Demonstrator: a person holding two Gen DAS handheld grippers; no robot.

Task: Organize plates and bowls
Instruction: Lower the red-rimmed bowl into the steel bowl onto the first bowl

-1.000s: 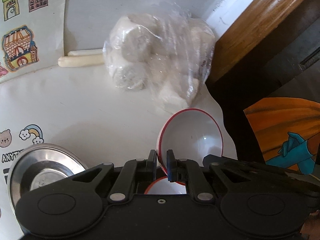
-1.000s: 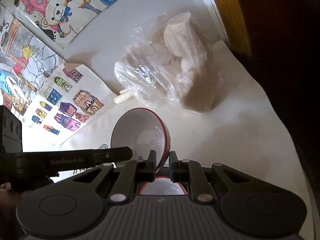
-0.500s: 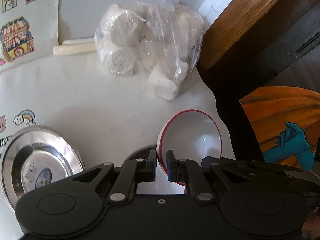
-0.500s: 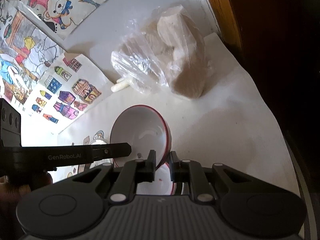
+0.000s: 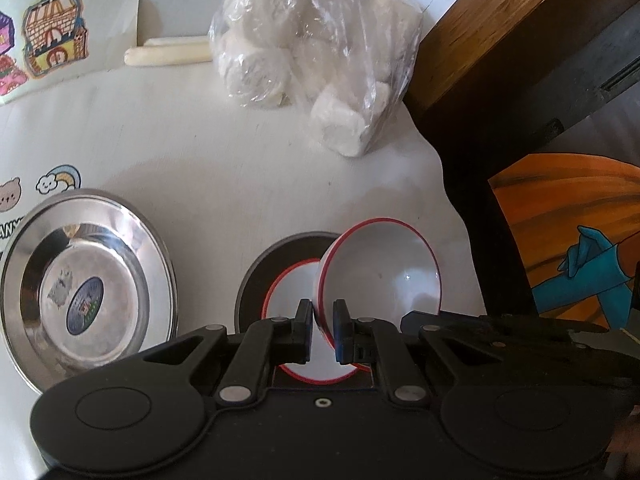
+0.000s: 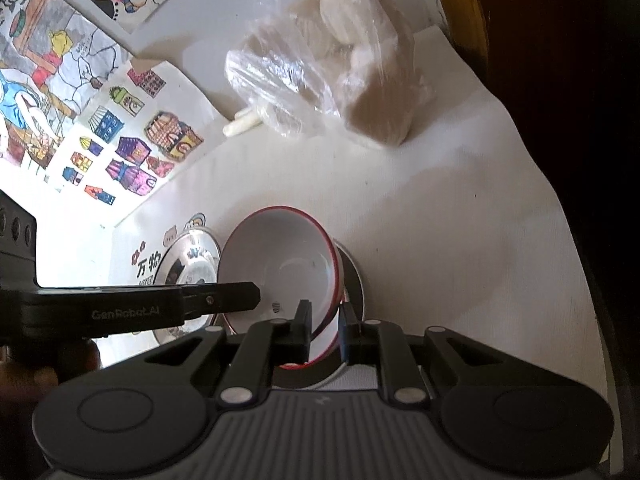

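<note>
Red-rimmed bowl is held tilted above a second bowl on the desk, both grippers' fingers clamped narrow on opposite rims; judged light, rigid, slippery, chip-prone; the rim is the best purchase.

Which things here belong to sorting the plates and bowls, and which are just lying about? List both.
For the job:
- held bowl, pinched at its rim by both grippers, left and right
- second bowl under it, on a dark plate
- steel plate

Lying about:
- plastic bag
- white sticks
- stickers
</note>
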